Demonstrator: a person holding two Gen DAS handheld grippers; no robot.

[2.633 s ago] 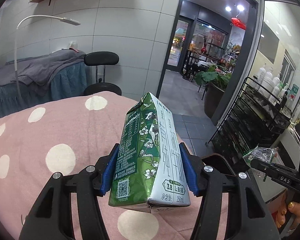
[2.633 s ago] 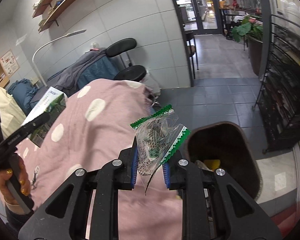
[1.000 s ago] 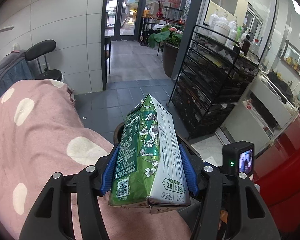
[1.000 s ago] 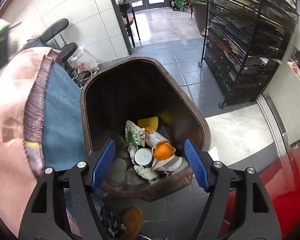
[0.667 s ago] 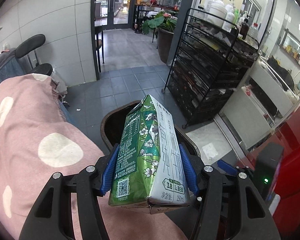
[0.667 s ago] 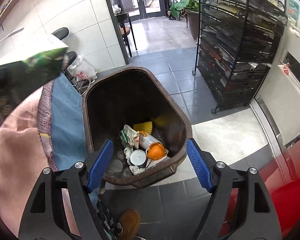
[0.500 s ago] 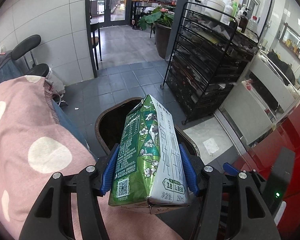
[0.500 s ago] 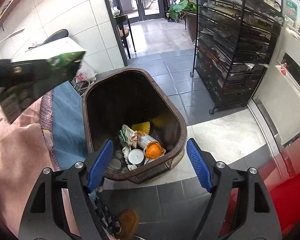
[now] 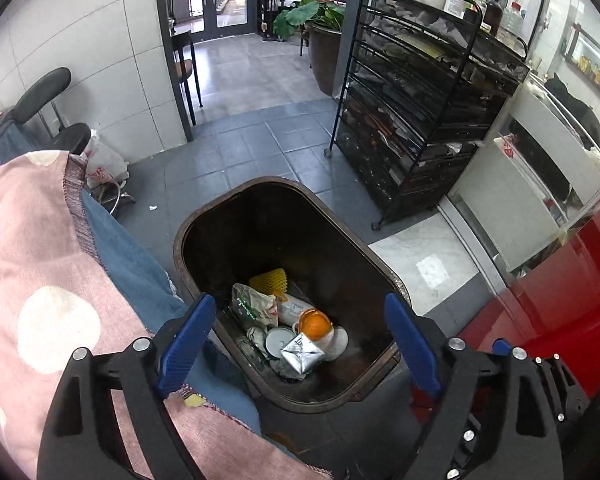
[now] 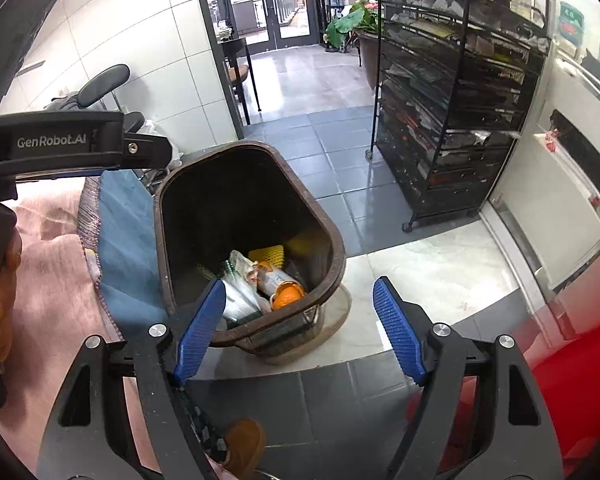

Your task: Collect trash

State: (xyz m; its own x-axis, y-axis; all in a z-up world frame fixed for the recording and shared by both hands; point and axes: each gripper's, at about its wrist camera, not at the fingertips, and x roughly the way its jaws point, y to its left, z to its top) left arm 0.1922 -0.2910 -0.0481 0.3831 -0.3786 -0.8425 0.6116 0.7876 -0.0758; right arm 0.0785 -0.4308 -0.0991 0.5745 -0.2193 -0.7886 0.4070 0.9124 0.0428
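From the left wrist view, the left gripper (image 9: 300,344) hangs over the dark brown plastic trash bin (image 9: 187,240), its blue-padded jaws opening wide with nothing pinched between them. Framed in the gap, down among the rubbish at the bottom of the bin, a crumpled carton showing its silvery folded end (image 9: 302,354) lies touching an orange fruit (image 9: 316,325) and a round white lid (image 9: 277,342); a yellow foam net (image 9: 268,280) and a clear wrapper with green print (image 9: 253,306) lie behind them. The pink blanket with white dots (image 9: 39,280) runs right up beside the bin's left rim. To do the drop well, I'd say the hand should stay centred over the opening until the jaws are fully clear, then lift straight up so the fingers don't catch the rim or the blanket.

From the right wrist view, the right gripper (image 10: 300,328) is spread and empty, held above the bin's near rim. The left gripper's black arm (image 10: 71,144) crosses the upper left. The right one should keep off to its side, I think, so the two don't knock together.
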